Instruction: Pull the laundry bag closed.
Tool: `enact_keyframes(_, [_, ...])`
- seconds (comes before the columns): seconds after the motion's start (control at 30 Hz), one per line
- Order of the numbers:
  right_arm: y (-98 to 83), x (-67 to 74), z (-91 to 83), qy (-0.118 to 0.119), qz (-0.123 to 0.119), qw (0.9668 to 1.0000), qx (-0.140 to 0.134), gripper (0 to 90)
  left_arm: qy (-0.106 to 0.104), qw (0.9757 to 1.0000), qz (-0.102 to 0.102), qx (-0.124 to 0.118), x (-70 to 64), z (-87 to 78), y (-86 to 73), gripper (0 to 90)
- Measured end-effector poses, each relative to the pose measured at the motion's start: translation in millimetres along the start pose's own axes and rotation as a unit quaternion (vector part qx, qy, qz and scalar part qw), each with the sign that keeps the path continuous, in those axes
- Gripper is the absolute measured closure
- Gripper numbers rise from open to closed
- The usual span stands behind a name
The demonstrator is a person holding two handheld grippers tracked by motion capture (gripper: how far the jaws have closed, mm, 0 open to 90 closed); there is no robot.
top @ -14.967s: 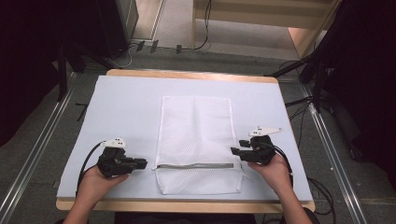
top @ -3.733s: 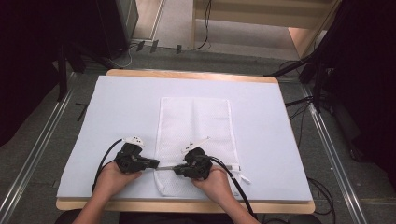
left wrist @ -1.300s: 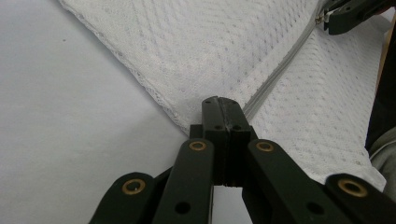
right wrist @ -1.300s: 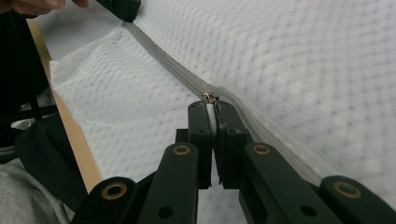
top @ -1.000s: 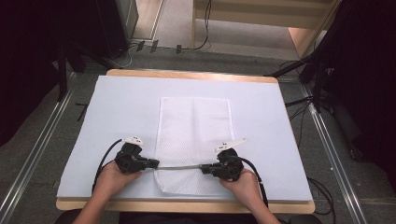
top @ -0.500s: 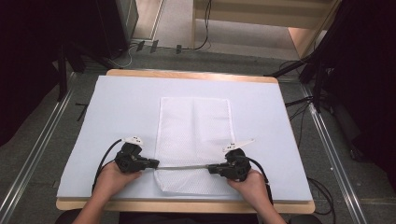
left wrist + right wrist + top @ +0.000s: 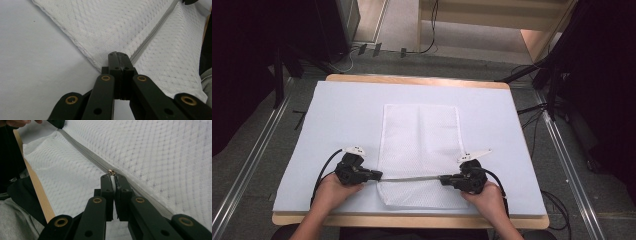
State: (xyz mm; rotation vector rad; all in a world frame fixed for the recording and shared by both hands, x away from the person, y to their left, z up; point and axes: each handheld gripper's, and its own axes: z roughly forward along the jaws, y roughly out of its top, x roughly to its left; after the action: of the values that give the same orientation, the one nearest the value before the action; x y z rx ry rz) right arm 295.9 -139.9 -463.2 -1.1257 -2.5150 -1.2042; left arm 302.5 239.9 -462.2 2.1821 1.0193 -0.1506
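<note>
A white mesh bag [image 7: 419, 140] lies flat on the pale mat [image 7: 337, 115], its grey zipper [image 7: 412, 178] running across near the front end. My left gripper [image 7: 379, 175] is shut on the bag's left edge at the zipper's end; in the left gripper view the jaws [image 7: 119, 55] pinch the mesh hem beside the zipper [image 7: 155, 27]. My right gripper [image 7: 443, 179] sits toward the zipper's right part. In the right gripper view it [image 7: 113, 177] is shut on the white zipper pull [image 7: 113, 182], just behind the brass slider [image 7: 111, 172].
The mat covers a wooden table whose front edge [image 7: 412, 220] runs just below both hands. Dark equipment and cables [image 7: 427, 45] surround the table on the floor. The person's grey trouser leg [image 7: 15, 220] lies below the table edge.
My right gripper has slid to the right along the zipper, from the bag's middle toward its right side. The left gripper has stayed at the left edge.
</note>
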Motion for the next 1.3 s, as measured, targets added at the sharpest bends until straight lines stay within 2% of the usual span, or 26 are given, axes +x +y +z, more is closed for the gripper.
enact_keyframes(0.73, [-4.2,-8.3,-13.0,-0.006,-0.002,1.0000,-0.003,88.1,0.001,1.0000,0.000,0.001,0.0,-0.2,0.2,90.0])
enact_keyframes(0.87, [-7.2,-12.5,-19.9,-0.012,0.002,0.9999,-0.005,88.1,0.000,1.0000,-0.002,0.001,0.0,-0.1,0.0,90.0])
enact_keyframes(1.3, [-11.3,-21.1,-29.5,-0.008,0.013,0.9999,0.000,88.1,-0.003,1.0000,-0.003,-0.001,0.5,0.1,0.0,90.0])
